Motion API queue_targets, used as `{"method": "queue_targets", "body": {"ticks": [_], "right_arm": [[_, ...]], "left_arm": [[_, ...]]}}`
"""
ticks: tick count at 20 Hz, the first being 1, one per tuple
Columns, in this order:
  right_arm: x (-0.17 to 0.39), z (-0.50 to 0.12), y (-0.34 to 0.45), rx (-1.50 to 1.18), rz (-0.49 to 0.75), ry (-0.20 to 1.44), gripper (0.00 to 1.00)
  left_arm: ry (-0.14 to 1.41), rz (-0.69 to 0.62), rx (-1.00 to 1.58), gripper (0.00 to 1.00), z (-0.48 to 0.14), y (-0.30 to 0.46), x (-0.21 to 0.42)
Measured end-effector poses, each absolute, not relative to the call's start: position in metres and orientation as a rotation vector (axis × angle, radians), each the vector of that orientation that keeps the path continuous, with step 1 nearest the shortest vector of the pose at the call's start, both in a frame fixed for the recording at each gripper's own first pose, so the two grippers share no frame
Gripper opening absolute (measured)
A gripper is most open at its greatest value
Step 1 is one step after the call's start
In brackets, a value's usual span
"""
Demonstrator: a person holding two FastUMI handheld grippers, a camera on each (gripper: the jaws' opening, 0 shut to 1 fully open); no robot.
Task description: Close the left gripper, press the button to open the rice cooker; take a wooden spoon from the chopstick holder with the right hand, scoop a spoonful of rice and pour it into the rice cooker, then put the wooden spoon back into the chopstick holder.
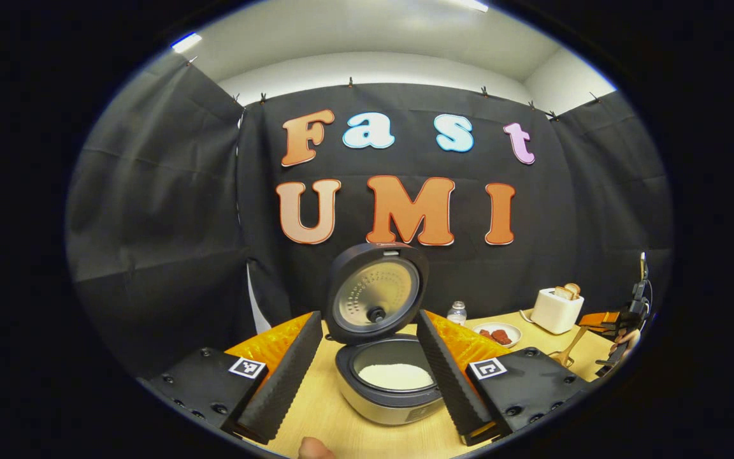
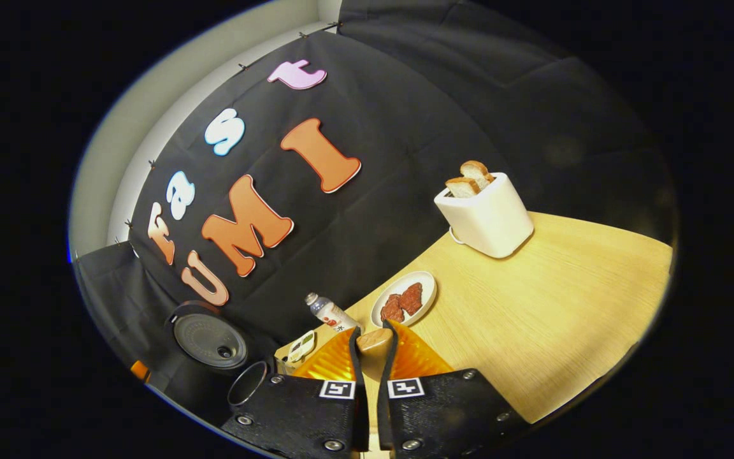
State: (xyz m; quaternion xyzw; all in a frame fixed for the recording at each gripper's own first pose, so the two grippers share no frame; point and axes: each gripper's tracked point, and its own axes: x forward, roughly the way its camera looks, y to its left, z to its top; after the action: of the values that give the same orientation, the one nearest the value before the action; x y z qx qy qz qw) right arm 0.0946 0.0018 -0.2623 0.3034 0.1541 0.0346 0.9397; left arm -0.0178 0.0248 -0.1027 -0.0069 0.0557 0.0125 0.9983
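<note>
The rice cooker (image 1: 387, 400) stands open on the table, its lid (image 1: 376, 293) tilted up and white rice (image 1: 395, 376) in the pot. My left gripper (image 1: 367, 315) is open, its fingers either side of the cooker and a little short of it. At the far right of the left gripper view, the right gripper (image 1: 622, 331) holds the wooden spoon (image 1: 569, 349) slanting down over the table. In the right gripper view, my right gripper (image 2: 372, 330) is shut on the spoon's wooden handle (image 2: 373, 341); the cooker lid (image 2: 208, 341) and pot rim (image 2: 247, 382) lie to its lower left.
A white toaster (image 2: 485, 213) with bread slices stands at the back of the wooden table (image 2: 532, 319). A small plate (image 2: 404, 299) with red pieces and a small bottle (image 2: 329, 312) sit between toaster and cooker. A fingertip (image 1: 313, 449) shows at the bottom edge.
</note>
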Motion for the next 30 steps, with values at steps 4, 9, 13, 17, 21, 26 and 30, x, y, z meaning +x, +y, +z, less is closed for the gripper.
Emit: {"method": "queue_targets", "body": {"ticks": [4,9,13,17,21,26,30], "right_arm": [[0.078,-0.203,0.013,0.52,0.094,0.206,0.05],[0.039,-0.163,0.066,0.457,0.181,0.169,0.05],[0.01,-0.168,0.12,0.367,0.256,0.201,0.05],[-0.004,-0.204,0.142,0.285,0.252,0.261,0.04],[-0.02,-0.244,0.151,0.218,0.223,0.306,0.04],[-0.032,-0.281,0.154,0.15,0.153,0.341,0.04],[-0.047,-0.291,0.161,0.159,0.142,0.378,0.05]], "left_arm": [[0.096,0.044,-0.007,1.0,-0.1,0.038,-0.018],[0.097,0.022,-0.014,1.0,-0.104,0.041,-0.022],[0.094,0.006,-0.012,1.0,-0.1,0.047,-0.027],[0.089,-0.017,-0.045,1.0,-0.102,0.049,-0.037],[0.092,-0.029,-0.047,1.0,-0.105,0.056,-0.048],[0.099,-0.032,-0.041,1.0,-0.112,0.061,-0.057],[0.084,0.01,-0.054,1.0,-0.11,0.08,-0.059]]}}
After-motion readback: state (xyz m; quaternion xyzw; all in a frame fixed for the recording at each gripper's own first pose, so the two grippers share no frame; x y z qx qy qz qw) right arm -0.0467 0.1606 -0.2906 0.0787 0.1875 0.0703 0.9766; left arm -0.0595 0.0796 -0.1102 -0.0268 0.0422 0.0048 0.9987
